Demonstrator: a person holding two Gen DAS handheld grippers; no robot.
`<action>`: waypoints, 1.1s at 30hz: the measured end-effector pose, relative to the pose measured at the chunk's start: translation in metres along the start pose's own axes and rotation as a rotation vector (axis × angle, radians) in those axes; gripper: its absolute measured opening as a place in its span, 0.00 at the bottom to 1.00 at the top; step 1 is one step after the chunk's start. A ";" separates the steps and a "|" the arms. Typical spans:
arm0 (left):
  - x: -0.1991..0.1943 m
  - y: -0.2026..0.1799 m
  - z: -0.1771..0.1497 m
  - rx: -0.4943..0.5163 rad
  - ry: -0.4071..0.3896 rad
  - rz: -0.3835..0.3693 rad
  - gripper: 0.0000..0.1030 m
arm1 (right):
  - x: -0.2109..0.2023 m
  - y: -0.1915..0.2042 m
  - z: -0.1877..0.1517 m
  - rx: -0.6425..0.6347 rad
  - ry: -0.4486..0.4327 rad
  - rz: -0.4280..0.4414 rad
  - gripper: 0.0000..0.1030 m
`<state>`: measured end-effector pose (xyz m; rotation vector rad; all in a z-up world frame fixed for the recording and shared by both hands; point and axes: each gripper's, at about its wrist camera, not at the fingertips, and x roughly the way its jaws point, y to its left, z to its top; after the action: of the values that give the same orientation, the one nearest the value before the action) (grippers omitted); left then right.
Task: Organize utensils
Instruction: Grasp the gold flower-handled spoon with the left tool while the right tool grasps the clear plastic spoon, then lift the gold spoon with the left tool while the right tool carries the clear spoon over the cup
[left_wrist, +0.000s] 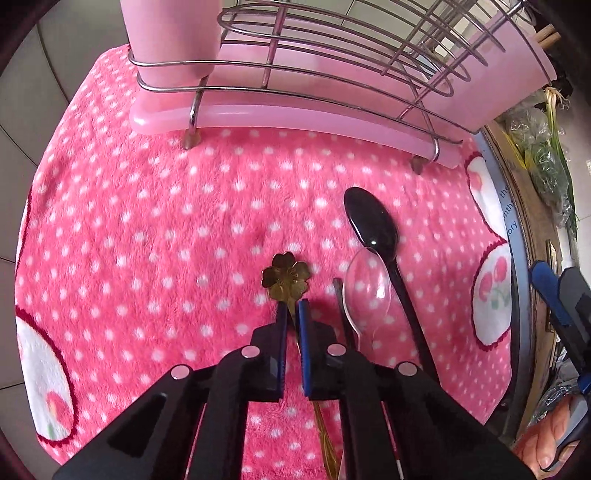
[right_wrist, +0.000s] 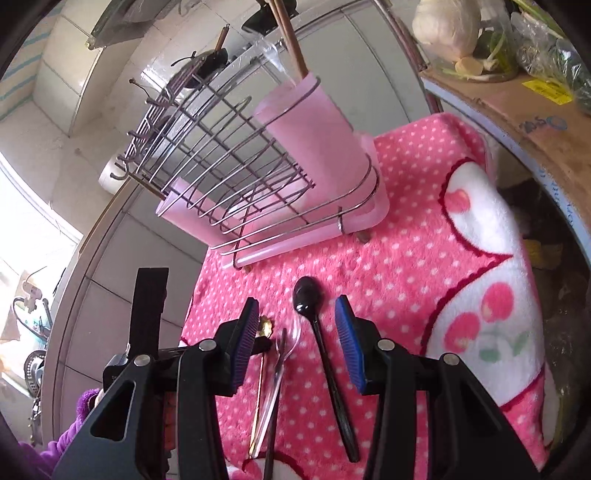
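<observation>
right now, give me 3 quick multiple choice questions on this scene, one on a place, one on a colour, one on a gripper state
1. Where is the clear spoon?
A. inside the rack
B. on the cloth between the gold spoon and the black spoon
C. in the right gripper

2. What colour is the cloth?
A. pink with white dots
B. plain blue
C. green striped

3. How is the left gripper?
A. wide open
B. closed around the gold spoon
C. holding the black spoon

Answers: 1 B, it lies between them; 2 A, dots cover the pink pile; 3 B, its fingers pinch the stem below the flower head.
</observation>
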<state>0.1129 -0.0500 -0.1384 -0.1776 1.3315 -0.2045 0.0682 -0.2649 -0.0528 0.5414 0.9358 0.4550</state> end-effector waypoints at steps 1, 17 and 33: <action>0.000 0.001 0.000 -0.005 -0.006 -0.010 0.04 | 0.006 -0.001 -0.002 0.016 0.028 0.025 0.42; -0.047 0.066 -0.003 -0.001 -0.088 -0.085 0.01 | 0.106 -0.002 -0.024 0.244 0.315 0.040 0.42; -0.084 0.088 -0.012 -0.031 -0.187 -0.149 0.00 | 0.096 0.002 -0.028 0.171 0.174 0.022 0.03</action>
<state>0.0866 0.0560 -0.0830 -0.3154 1.1363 -0.2863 0.0942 -0.2008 -0.1245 0.6754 1.1431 0.4491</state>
